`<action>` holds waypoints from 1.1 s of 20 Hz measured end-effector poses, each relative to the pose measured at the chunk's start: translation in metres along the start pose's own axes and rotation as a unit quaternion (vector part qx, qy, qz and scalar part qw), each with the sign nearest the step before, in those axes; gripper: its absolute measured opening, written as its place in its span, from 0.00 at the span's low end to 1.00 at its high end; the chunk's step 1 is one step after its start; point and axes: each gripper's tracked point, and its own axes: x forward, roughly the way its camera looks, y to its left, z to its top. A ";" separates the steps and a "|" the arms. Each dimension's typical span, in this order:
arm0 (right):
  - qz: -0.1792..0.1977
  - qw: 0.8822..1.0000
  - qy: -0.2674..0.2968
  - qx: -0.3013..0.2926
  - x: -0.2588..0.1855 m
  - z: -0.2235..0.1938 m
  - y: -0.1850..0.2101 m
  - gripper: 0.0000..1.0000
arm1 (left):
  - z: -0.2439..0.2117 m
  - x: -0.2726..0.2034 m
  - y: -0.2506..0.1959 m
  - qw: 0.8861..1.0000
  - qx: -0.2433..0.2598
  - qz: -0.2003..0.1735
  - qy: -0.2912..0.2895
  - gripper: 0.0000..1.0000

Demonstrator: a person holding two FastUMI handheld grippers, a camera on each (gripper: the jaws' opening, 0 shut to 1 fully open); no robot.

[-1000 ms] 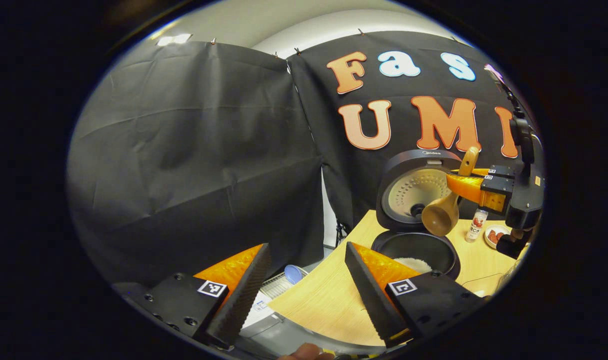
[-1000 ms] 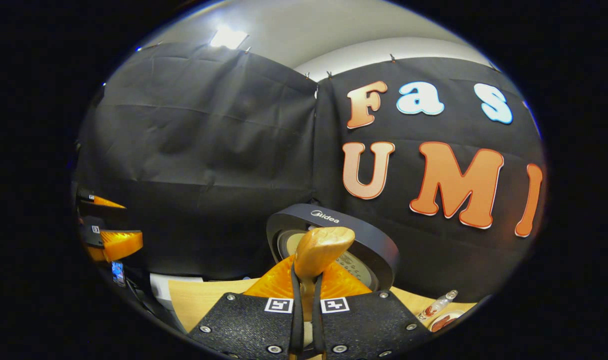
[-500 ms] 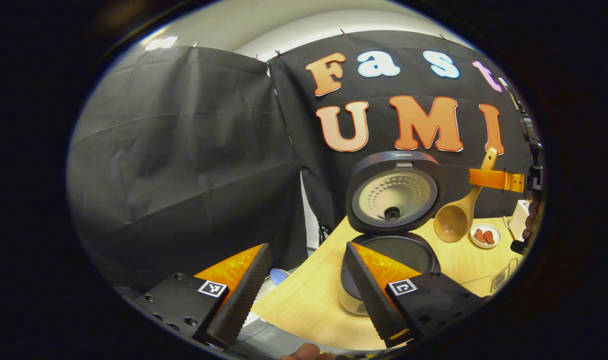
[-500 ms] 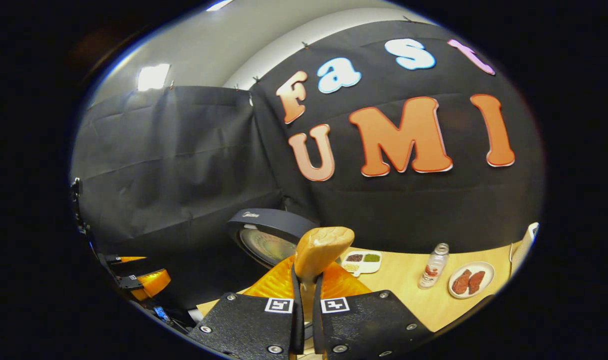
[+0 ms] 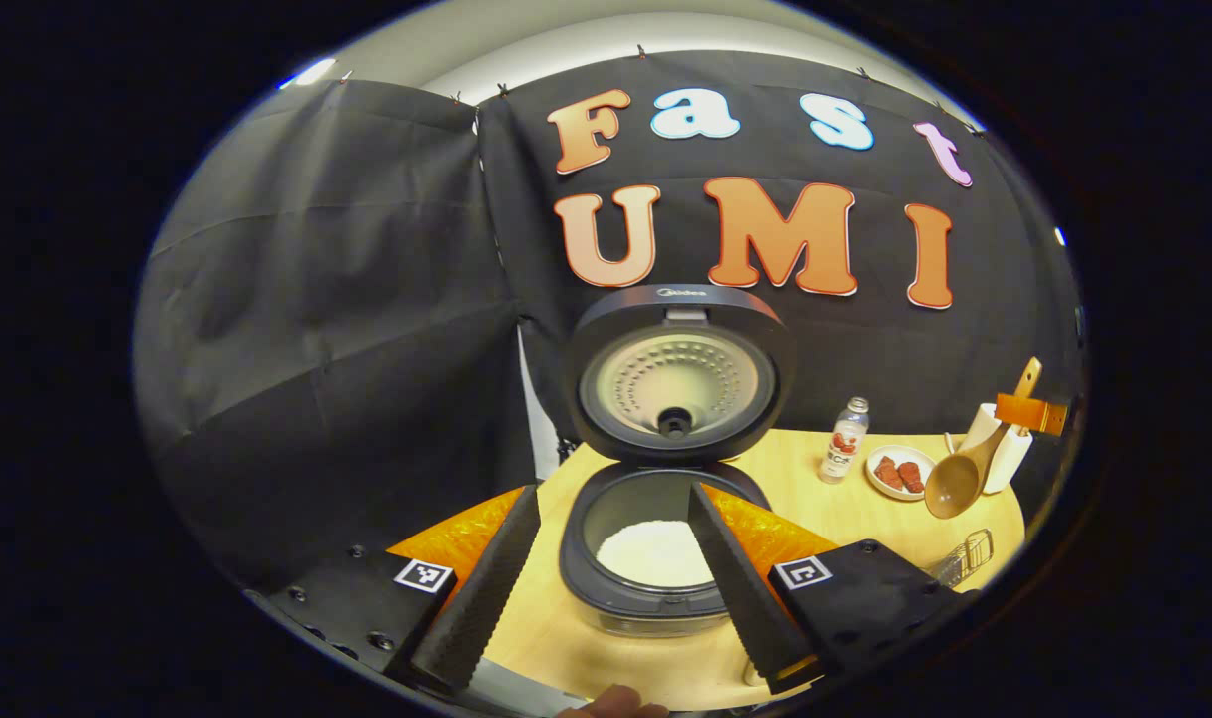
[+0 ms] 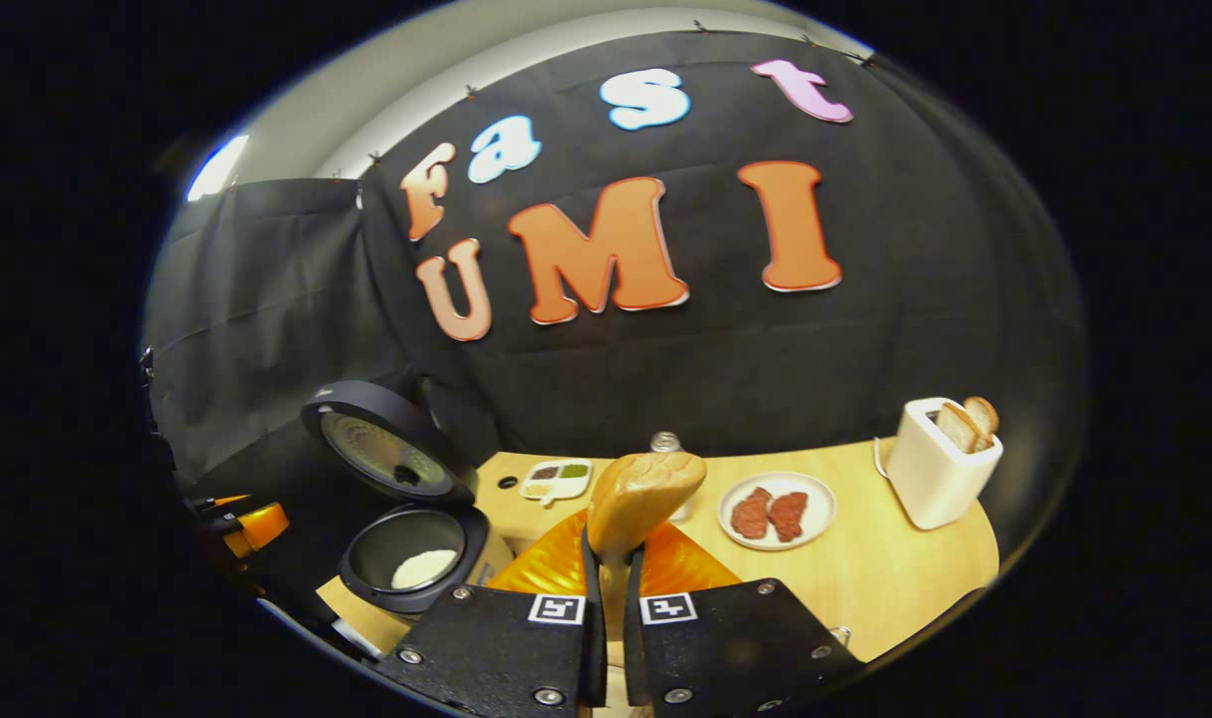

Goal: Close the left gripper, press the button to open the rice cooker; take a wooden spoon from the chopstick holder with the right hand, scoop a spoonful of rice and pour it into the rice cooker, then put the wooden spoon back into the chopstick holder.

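Observation:
The rice cooker (image 5: 655,588) stands open with its lid (image 5: 675,374) upright, and white rice (image 5: 653,551) lies in the pot. My left gripper (image 5: 606,588) is open in front of the cooker, holding nothing. The wooden spoon (image 5: 957,484) hangs at the far right over the table, bowl down and empty-looking, held by my right gripper (image 5: 1030,411). In the right gripper view that gripper (image 6: 610,598) is shut on the spoon handle (image 6: 645,494). There the cooker (image 6: 411,548) sits low on the left, with the left gripper (image 6: 248,526) beyond it.
On the wooden table (image 6: 865,578) stand a plate of meat (image 6: 775,511), a white toaster (image 6: 940,464) with bread, a small sauce dish (image 6: 556,479) and a bottle (image 5: 845,454). A small wire rack (image 5: 965,556) sits near the table's right edge.
The right gripper has carried the spoon away from the cooker to the right, toward the toaster. Both views have swung right. The left gripper stays open.

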 end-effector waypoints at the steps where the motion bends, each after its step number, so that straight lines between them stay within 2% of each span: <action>1: -0.017 1.000 0.007 0.009 -0.010 -0.007 -0.016 0.06 | 0.001 0.002 -0.006 1.000 0.002 -0.007 0.002 1.00; 6: -0.083 0.996 0.020 0.032 -0.039 -0.026 -0.084 0.06 | 0.011 0.012 -0.036 0.999 0.019 -0.028 -0.003 1.00; 7: -0.094 0.995 0.022 0.035 -0.043 -0.029 -0.095 0.06 | 0.015 0.012 -0.042 0.999 0.022 -0.032 -0.006 0.96; 9: -0.114 0.992 0.027 0.043 -0.052 -0.036 -0.115 0.06 | 0.021 0.014 -0.050 0.999 0.029 -0.037 -0.012 0.96; 10: -0.122 0.991 0.028 0.049 -0.055 -0.040 -0.124 0.06 | 0.024 0.015 -0.053 0.999 0.032 -0.038 -0.014 1.00; 12: -0.129 0.989 0.039 0.062 -0.058 -0.052 -0.135 0.06 | 0.028 0.015 -0.058 0.999 0.037 -0.035 -0.016 0.96; 21: -0.150 0.977 0.094 0.116 -0.040 -0.126 -0.168 0.07 | 0.059 0.011 -0.063 0.996 0.070 -0.022 -0.049 1.00; 22: -0.150 0.976 0.098 0.124 -0.037 -0.131 -0.169 0.07 | 0.062 0.012 -0.060 0.996 0.071 -0.019 -0.050 0.96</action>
